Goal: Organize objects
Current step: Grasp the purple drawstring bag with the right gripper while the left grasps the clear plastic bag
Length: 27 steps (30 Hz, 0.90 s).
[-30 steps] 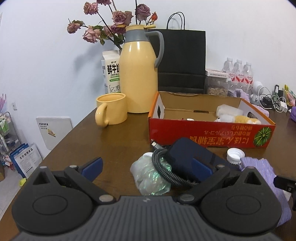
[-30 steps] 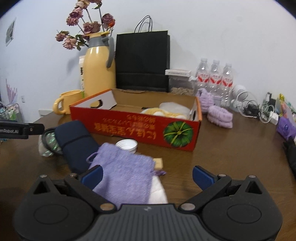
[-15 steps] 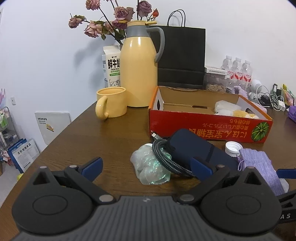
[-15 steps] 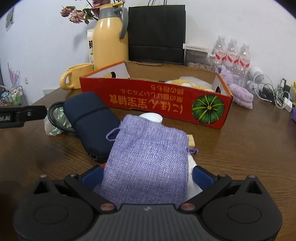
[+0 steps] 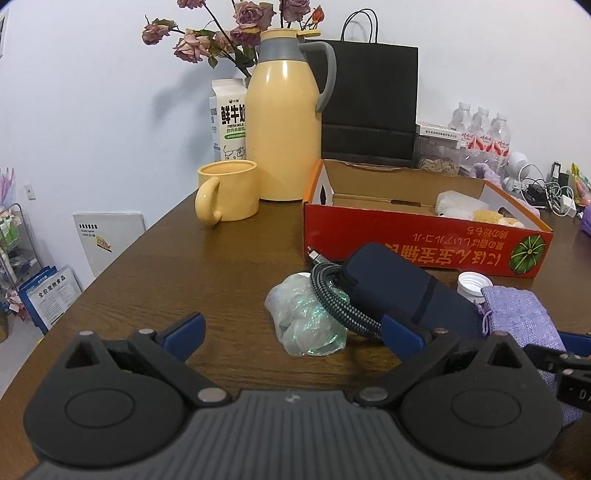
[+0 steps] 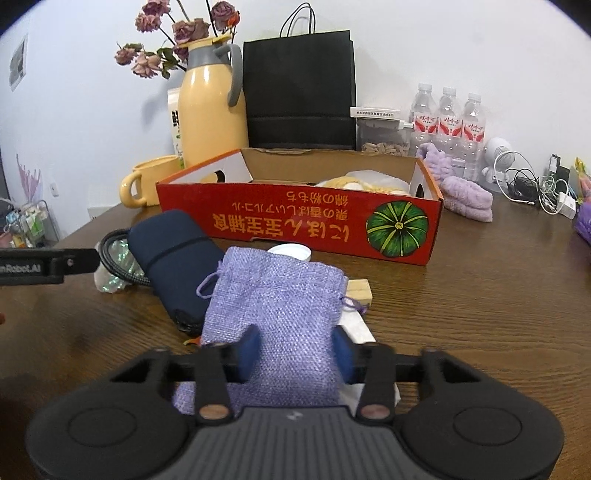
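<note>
Bright, even room light in both views, and the white wall (image 5: 92,110) glows softly. The flowers (image 5: 221,33) throw a faint grey shadow towards eight o'clock on it. A dull sheen lies on the brown surface (image 6: 480,295). Fisheye bending curves the edges, corners go black at twelve and three o'clock, and the focus is sharp.

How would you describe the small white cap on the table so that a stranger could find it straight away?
Start at the long red cardboard box with the green pumpkin picture. Just in front of its printed wall, on the brown table, lies the white cap, partly hidden behind the purple woven pouch. It is the only round, white, ridged thing there.
</note>
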Each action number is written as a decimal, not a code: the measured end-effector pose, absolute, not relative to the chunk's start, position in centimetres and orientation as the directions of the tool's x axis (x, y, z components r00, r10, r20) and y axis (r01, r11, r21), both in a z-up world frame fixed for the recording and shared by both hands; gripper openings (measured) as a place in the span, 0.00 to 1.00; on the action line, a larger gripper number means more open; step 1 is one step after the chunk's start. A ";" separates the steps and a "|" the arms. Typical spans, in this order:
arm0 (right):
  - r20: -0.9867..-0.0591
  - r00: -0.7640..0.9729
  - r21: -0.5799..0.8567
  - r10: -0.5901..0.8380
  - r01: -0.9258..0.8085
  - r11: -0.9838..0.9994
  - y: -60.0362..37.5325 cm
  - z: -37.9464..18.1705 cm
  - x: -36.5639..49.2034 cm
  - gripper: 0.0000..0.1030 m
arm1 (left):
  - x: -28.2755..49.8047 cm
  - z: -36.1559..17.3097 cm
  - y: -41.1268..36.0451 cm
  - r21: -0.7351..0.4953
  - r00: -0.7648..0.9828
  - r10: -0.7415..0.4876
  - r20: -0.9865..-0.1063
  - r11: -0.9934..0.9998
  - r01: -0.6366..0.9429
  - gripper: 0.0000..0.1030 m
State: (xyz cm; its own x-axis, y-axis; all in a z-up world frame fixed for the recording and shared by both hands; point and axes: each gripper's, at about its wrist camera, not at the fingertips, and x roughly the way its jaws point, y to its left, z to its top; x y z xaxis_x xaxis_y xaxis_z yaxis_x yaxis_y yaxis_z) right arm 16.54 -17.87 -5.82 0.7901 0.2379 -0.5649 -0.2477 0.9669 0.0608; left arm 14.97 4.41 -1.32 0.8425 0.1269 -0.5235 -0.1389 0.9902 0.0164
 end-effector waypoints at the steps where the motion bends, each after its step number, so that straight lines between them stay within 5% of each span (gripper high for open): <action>1: -0.559 0.793 0.065 0.241 -0.248 0.967 -18.0 -5.8 16.4 0.22 | 14.9 -1.3 4.4 0.017 0.842 0.128 -0.524 0.990 -0.140 1.00; 4: -0.545 0.797 0.078 0.261 -0.261 0.962 -18.1 -5.7 16.1 0.08 | 14.9 -1.4 4.2 0.019 0.840 0.129 -0.527 0.990 -0.141 1.00; 7: -0.523 0.807 0.084 0.276 -0.273 0.958 -18.2 -5.5 15.6 0.05 | 14.9 -1.4 4.2 0.021 0.838 0.131 -0.529 0.990 -0.142 1.00; 27: -0.407 0.856 0.175 0.318 -0.269 0.947 -22.1 -2.3 16.0 0.04 | 15.3 -1.9 5.1 0.062 0.818 0.197 -0.541 0.979 -0.195 1.00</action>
